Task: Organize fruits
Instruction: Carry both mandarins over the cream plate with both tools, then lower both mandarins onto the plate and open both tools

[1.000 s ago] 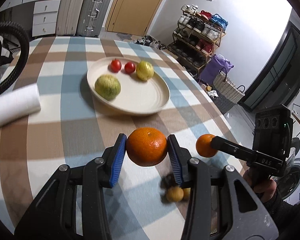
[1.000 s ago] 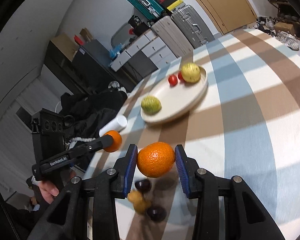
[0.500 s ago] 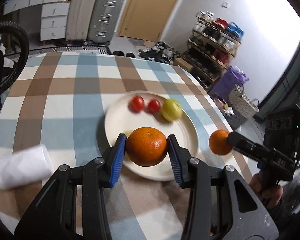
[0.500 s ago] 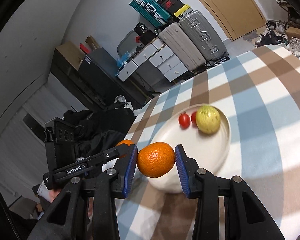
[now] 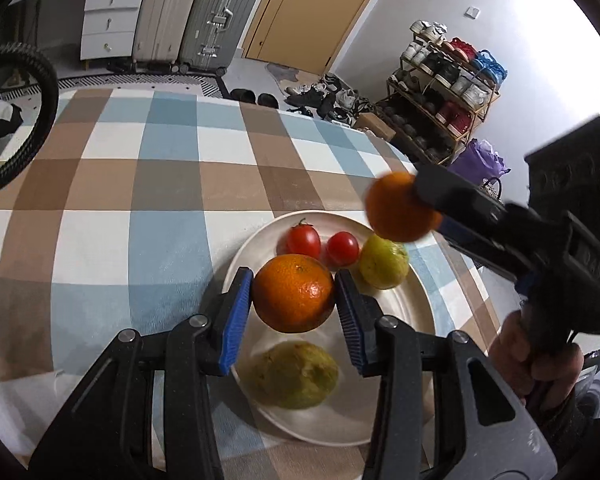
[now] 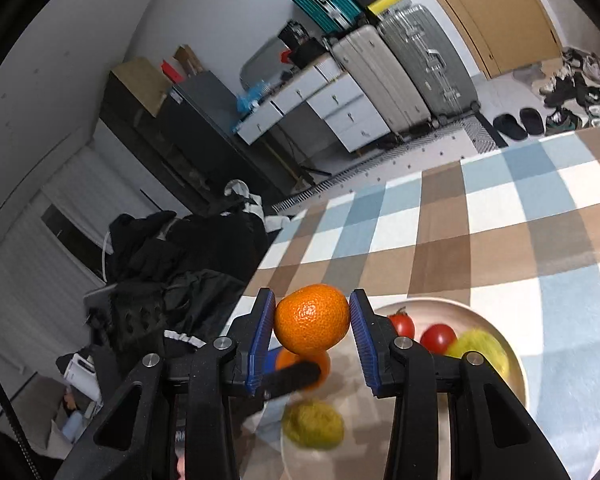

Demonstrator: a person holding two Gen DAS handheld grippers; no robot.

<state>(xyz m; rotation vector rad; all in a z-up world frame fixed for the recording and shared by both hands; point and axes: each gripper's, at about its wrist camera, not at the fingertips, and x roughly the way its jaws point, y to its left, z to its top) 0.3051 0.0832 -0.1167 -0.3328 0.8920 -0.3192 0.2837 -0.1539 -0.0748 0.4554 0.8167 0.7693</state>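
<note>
Bench (image 5: 172, 184) under blue-brown-white check cloth; suitcases (image 5: 216, 16), shoe rack (image 5: 444, 80) behind. My left gripper (image 5: 294, 294) jaws clamp mandarin (image 5: 294, 292), stem end up, above plate (image 5: 416, 300). My right gripper (image 6: 312, 322) jaws clamp second mandarin (image 6: 312, 318) near plate's far rim. Plate holds two tomatoes (image 5: 304, 240), two yellow-green fruits (image 5: 384, 264).

Bare plate (image 5: 404, 312) centre (fruit around)
</note>
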